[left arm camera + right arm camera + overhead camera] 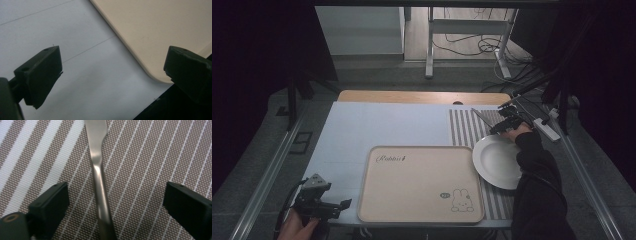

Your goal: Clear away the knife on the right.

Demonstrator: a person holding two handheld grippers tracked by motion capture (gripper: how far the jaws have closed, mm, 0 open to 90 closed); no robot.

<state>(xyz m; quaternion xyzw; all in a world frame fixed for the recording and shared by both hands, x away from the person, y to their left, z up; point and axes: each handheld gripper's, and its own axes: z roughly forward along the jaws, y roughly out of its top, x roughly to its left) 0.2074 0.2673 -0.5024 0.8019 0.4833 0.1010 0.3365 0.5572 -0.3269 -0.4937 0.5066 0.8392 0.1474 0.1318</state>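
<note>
A metal table knife (482, 118) lies on the brown-and-white striped placemat (463, 128) at the back right of the table. My right gripper (498, 129) hovers over it, just behind the white plate (497, 162). In the right gripper view the knife (96, 157) runs straight up between the jaws, and the right gripper (115, 193) stands open, its pads well clear of the metal on both sides. My left gripper (343, 206) rests low at the front left, open and holding nothing. In its own view the left gripper (112, 62) spans the tray's rounded corner (155, 30).
A beige tray (419, 182) with a rabbit print sits at the front centre on a pale blue mat (377, 125). Beyond the mat runs a strip of bare wooden tabletop (422, 97). Metal rails flank the table, and cables lie on the floor behind.
</note>
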